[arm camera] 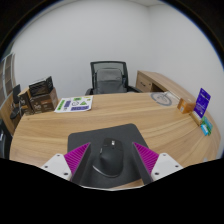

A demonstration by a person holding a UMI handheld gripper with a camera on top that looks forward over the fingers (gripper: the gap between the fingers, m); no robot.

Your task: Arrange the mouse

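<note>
one mouse [110,157], dark and rounded, lies on a black mat [108,150] at the near edge of the bench [150,118], right between the two pink pads of the gripper [110,160]. the jaws stand apart, one at each flank of the mouse, with what looks like a thin gap at either side; i cannot see them pressing on it. i judge the mouse light and stiff, its plastic shell smooth and a bit slippery, so the hold belongs low on the two long sides near the middle, where the flanks run closest to parallel; a pinch on the domed top would likely slide off. it should glide easily on the mat, so a nudge could turn it.

further out there is one mat, one paper sheet [74,103] near the far left of the bench, one dark box [40,96] at the left edge, one round disc [162,98] toward the far right and one purple card [203,102] at the right edge. one chair [108,76] stands beyond the far edge.
</note>
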